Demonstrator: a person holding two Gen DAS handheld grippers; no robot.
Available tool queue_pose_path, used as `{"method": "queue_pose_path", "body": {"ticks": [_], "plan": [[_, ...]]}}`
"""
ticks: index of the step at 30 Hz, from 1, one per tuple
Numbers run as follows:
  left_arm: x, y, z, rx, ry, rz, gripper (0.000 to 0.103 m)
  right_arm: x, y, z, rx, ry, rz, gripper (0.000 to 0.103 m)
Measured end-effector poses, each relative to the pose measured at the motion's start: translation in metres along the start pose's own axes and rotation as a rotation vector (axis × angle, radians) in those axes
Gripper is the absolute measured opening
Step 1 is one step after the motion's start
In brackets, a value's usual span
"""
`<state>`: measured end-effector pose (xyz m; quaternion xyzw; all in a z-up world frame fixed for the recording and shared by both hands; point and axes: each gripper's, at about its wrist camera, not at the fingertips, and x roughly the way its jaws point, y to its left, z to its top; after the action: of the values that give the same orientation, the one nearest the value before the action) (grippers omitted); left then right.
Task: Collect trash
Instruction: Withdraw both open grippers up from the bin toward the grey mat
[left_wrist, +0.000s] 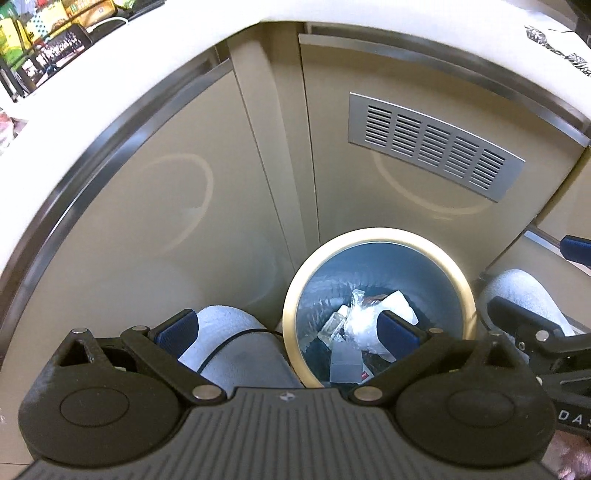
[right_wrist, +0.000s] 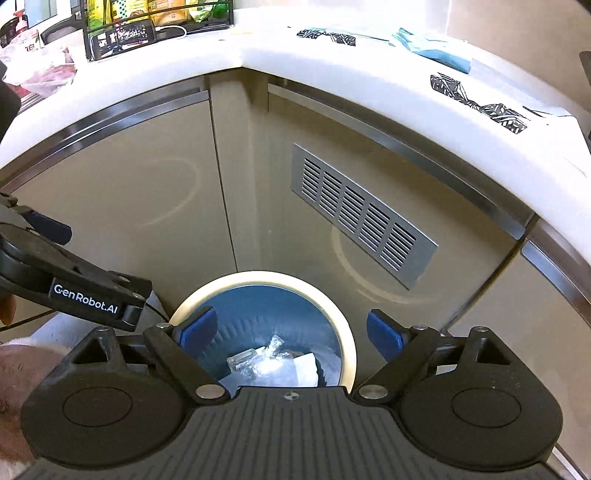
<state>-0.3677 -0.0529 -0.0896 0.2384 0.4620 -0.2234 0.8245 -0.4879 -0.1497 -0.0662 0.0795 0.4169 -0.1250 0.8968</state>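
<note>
Crumpled trash (right_wrist: 275, 363) lies in the bin (right_wrist: 347, 354) (cream-rimmed) below both the left gripper (left_wrist: 288, 328) and right gripper (right_wrist: 291, 332), jaws wide open and empty.

The left tool (left_wrist: 288, 332) points steeply down, its blue-padded fingers (left_wrist: 177, 328) spread wide with nothing gripped. The right tool (right_wrist: 291, 332) beside it tilts down likewise, wide apart and empty.

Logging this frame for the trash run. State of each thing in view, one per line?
Left tool: open, nothing between its pads.
Right tool: open, nothing between its pads.
Trash bin: upright, no lid, on the floor by the cabinet corner.
Trash: clear plastic and white paper lying in the bin's bottom.
Cabinet doors: closed.
</note>
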Motion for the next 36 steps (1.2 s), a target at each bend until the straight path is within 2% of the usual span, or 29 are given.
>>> {"method": "queue_pose_path", "body": {"ticks": [5, 11, 15, 36], "plan": [[-0.006, 0.001, -0.006, -0.004, -0.012, 0.009, 0.103, -0.003, -0.004, 0.0, 0.03, -0.015, -0.014, 0.09], [-0.014, 0.017, -0.004, -0.067, -0.031, 0.026, 0.103, -0.012, -0.024, -0.001, 0.133, -0.055, -0.062, 0.09], [-0.013, 0.024, -0.002, -0.086, -0.023, 0.026, 0.103, -0.011, -0.032, -0.005, 0.179, -0.038, -0.066, 0.09], [-0.027, 0.022, 0.0, -0.057, -0.069, 0.026, 0.103, -0.004, -0.023, -0.002, 0.133, -0.012, -0.044, 0.092]]}}
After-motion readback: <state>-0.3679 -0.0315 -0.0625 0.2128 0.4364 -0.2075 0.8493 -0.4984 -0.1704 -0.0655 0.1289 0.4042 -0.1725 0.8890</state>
